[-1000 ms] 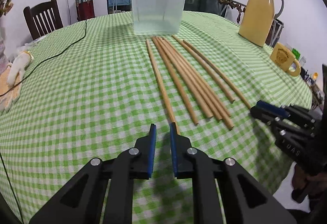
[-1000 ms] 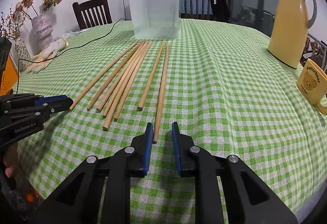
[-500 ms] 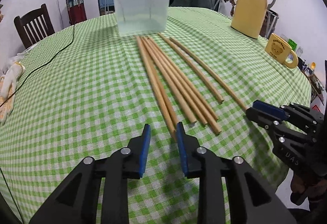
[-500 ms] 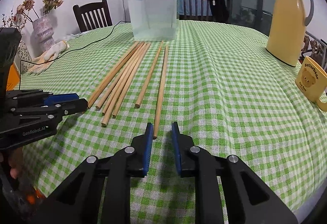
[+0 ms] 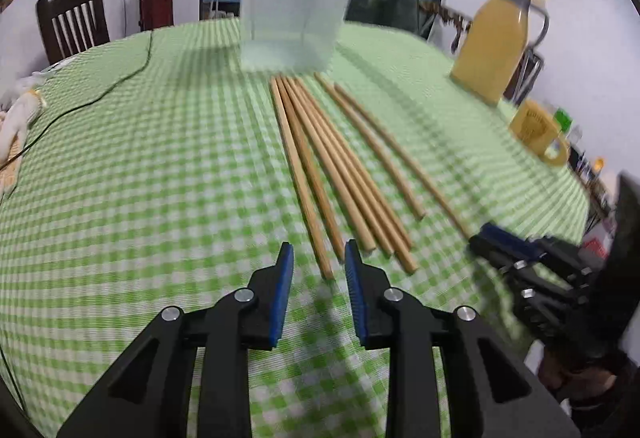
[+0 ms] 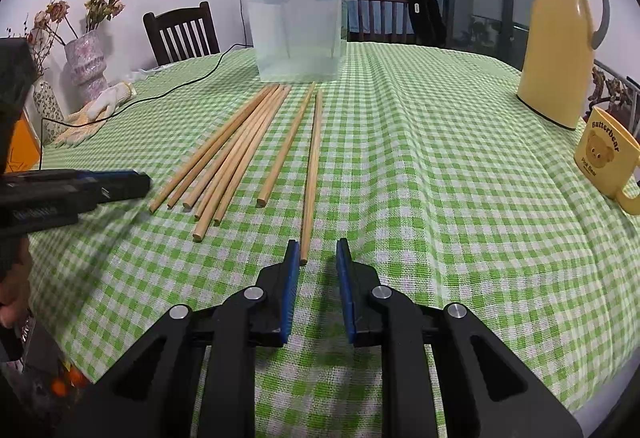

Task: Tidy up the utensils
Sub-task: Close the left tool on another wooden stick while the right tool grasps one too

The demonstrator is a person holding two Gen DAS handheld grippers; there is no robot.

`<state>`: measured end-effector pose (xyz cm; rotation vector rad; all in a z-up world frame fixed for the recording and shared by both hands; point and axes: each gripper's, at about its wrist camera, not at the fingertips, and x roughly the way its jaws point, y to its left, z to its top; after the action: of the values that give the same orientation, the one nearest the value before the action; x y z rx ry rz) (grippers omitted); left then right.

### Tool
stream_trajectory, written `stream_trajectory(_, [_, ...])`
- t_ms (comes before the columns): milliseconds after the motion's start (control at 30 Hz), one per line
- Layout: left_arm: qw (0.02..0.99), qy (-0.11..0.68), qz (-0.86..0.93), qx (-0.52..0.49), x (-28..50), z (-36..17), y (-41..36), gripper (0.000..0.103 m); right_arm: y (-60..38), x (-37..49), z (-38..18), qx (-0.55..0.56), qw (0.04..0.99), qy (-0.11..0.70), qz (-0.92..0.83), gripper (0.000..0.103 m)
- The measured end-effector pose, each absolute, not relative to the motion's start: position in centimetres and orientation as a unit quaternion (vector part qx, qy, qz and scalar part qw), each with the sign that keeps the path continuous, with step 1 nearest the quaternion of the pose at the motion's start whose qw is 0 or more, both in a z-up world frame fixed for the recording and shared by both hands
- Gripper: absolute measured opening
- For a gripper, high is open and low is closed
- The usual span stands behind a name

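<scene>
Sticks on desk, both grippers lined up

L view: our left gripper (image 5: 318,260) fingers apart, empty, at near stick (image 5: 298,174) end; could nudge neighbors. R view: right gripper (image 6: 317,252) fingers slightly apart, empty, outer stick (image 6: 313,166) end between tips; may roll. Bin (image 6: 296,22) beyond.

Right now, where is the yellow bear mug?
In the right wrist view, the yellow mug stands at the table's right edge, just in front of the tall yellow thermos jug.
</scene>
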<state>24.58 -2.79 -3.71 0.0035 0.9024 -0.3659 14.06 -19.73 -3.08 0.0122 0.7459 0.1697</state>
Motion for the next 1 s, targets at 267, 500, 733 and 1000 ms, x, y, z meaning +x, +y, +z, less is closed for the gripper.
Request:
stream_trajectory(267, [0.89, 0.434, -0.129, 0.053, 25.0, -4.2, -3.1, 0.003, -20.0, 13.7, -3.2, 0.003, 0.929, 0.361, 0.081, 0.019])
stream_trajectory(500, [0.892, 0.436, -0.111, 0.046, 25.3, -4.2, -1.1, 0.002, -20.0, 13.6, -3.2, 0.0, 0.93, 0.358, 0.083, 0.019])
stream_trajectory(733, [0.889, 0.434, -0.131, 0.062, 24.4, -4.3, -1.5, 0.008, -19.9, 13.5, -3.3, -0.01, 0.932, 0.352, 0.085, 0.019])
stream_trajectory(1000, [0.889, 0.442, -0.119, 0.03, 25.0, -4.3, -1.0, 0.002, -19.7, 13.2, -3.5, -0.034, 0.934, 0.341, 0.099, 0.016])
